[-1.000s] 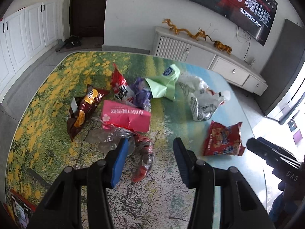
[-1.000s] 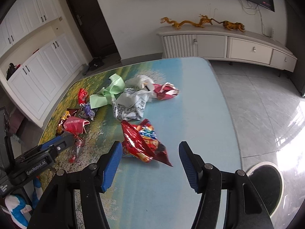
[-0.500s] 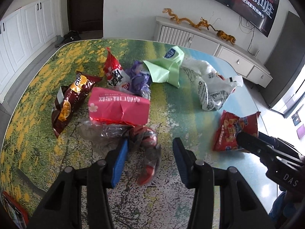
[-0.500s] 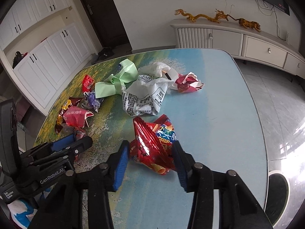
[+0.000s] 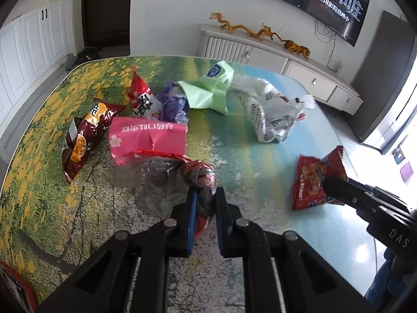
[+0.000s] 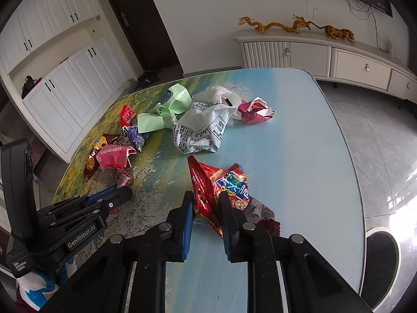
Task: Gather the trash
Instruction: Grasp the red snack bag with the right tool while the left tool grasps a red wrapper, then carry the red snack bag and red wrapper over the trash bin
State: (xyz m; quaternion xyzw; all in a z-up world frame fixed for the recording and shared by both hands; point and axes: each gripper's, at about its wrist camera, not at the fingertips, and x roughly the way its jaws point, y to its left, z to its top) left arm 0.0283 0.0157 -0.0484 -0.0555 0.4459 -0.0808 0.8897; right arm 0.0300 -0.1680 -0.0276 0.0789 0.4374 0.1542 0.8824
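On the desk [image 6: 299,135], near its front edge, both tools are pinching trash at once: the grasping step is in hand and little of the collecting looks done. The left tool [image 5: 204,203] is pressing its blue pads [image 5: 192,208] together on a crumpled clear-and-red wrapper [image 5: 200,177], which is lying just in front of the pink pack [image 5: 148,138]. The right tool [image 6: 207,208] is clamping the near end of a red snack bag [image 6: 221,185]; the bag is bulging up between the jaws while its far end is resting on the desk. The green bag [image 6: 166,109], white bag [image 6: 203,130], brown bag [image 5: 86,135] and a red-and-white wad [image 6: 254,110] are lying farther back, untouched. No bin is showing for certain. Judged next: both pieces are needing a lift clear of the desk, slowly, since thin film is liable to slip or drag its neighbours.
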